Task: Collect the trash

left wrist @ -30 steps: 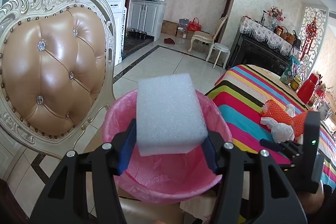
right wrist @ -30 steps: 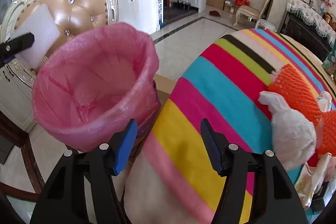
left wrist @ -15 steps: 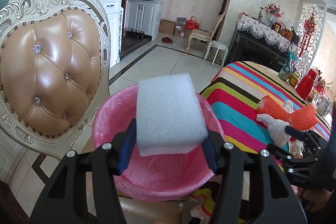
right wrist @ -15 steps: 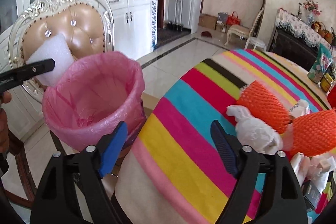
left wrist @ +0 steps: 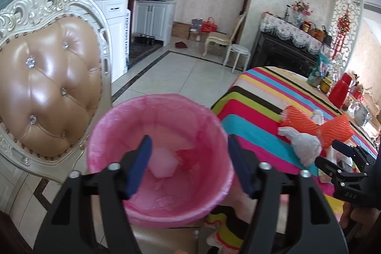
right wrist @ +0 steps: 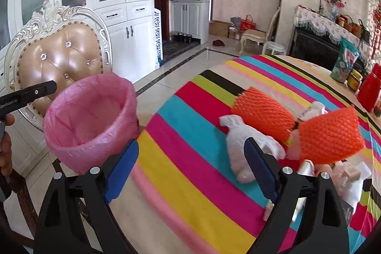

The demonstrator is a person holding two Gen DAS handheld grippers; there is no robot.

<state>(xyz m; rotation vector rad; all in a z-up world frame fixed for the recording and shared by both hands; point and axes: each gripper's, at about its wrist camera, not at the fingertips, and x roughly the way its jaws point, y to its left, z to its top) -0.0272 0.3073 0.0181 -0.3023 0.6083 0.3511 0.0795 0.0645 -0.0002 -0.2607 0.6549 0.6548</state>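
Observation:
My left gripper (left wrist: 190, 166) is open and empty above the pink-lined trash bin (left wrist: 214, 125). The white foam block (left wrist: 163, 164) lies inside the bin at the bottom. My right gripper (right wrist: 191, 170) is open and empty over the striped tablecloth (right wrist: 190, 182), close to a crumpled white plastic bag (right wrist: 240, 144). Two orange foam nets (right wrist: 262, 116) lie just beyond the bag. The bin also shows in the right wrist view (right wrist: 92, 123), left of the table. The bag (left wrist: 303, 144) and nets (left wrist: 300, 120) show in the left wrist view too.
An ornate tan leather chair (left wrist: 47, 87) stands just left of the bin. More small litter (right wrist: 347, 175) lies at the table's right. A red container (right wrist: 370, 92), a jar and a snack bag (right wrist: 345, 63) stand at the far table edge.
My left gripper opened and the white foam block dropped into the bin. My right gripper moved right along the table toward the white bag.

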